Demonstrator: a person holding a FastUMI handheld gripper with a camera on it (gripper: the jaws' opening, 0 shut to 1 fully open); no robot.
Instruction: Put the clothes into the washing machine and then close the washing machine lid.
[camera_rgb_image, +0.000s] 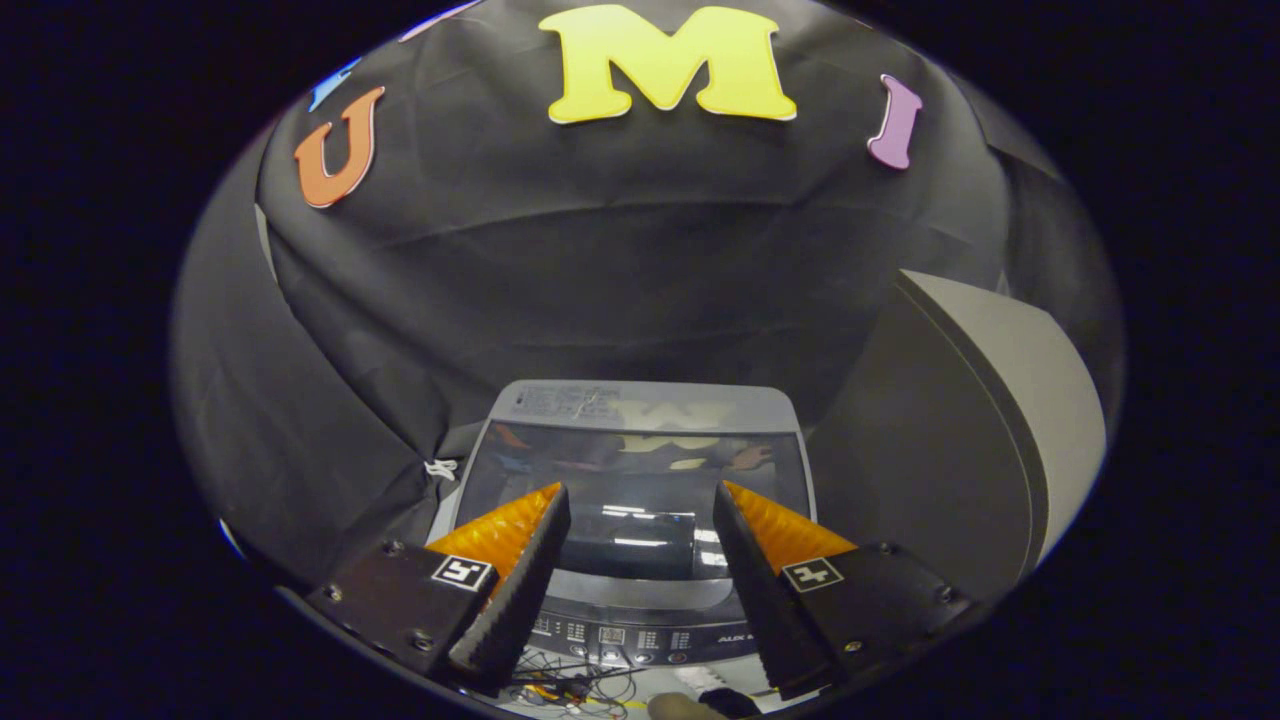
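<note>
A grey top-loading washing machine (640, 405) stands below and just ahead of my fingers. Its dark glass lid (640, 480) lies flat and shut, with reflections on it. The control panel (640, 635) runs along the machine's near edge, between my fingers. My gripper (640, 500) hovers above the lid, open, with nothing between its fingers. No clothes can be seen on or beside the machine.
A large grey slanted panel (990, 420) stands right of the machine. Black cloth walls close in behind and on the left. Loose cables (570, 685) lie on the floor before the machine, and a shoe tip (680, 707) shows there.
</note>
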